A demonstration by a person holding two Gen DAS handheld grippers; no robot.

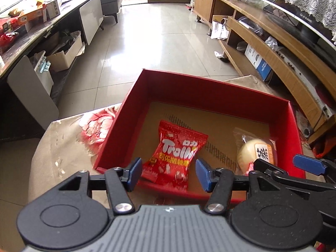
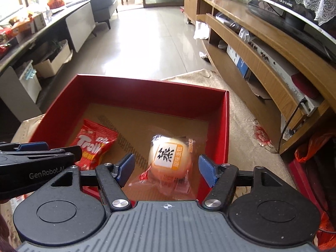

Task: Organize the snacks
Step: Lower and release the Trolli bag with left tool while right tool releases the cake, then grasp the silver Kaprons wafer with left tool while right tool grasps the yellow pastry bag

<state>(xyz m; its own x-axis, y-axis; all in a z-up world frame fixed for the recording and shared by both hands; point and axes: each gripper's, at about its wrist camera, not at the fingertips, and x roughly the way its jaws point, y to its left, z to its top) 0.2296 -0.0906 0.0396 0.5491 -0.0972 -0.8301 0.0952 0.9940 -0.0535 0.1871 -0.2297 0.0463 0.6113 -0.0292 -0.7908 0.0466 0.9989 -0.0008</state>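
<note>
Basically both snacks sit in the red box (image 1: 210,96), on its brown cardboard floor. Left gripper (image 1: 168,173) is spread wide, nothing between its pads; the gummy bag (image 1: 176,153) lies just ahead of it, centred in the gap. Right gripper (image 2: 166,171) is equally wide and empty, with the wrapped bun (image 2: 170,157) straight ahead between its pads.

Handling, my read:
- Gummy bag: light, crinkly film, puffy, slippery. Squeezes down a lot before anything firm resists. Best grip is probably across the body or on the near crimped seam, jaws closed well in.
- Bun: light, soft, and crushable (clear wrapper is loose around it, so a seam pinch could work, but the film may slide). I'd take it across the round middle with gentle closure.
- Box: stiff walls, likely won't shift under a light nudge.

Hard to see:
- Near edge of both packets blurs and drops behind the gripper bodies, so near-wall clearance can't be judged.
- Whether the pads sit above the packets or level with them is unclear from these angles.
- In the right view the left gripper covers part of the gummy bag.
- Table (image 1: 69,147) under the box is mostly cut off; whether more snacks wait outside the box isn't visible close by.
</note>
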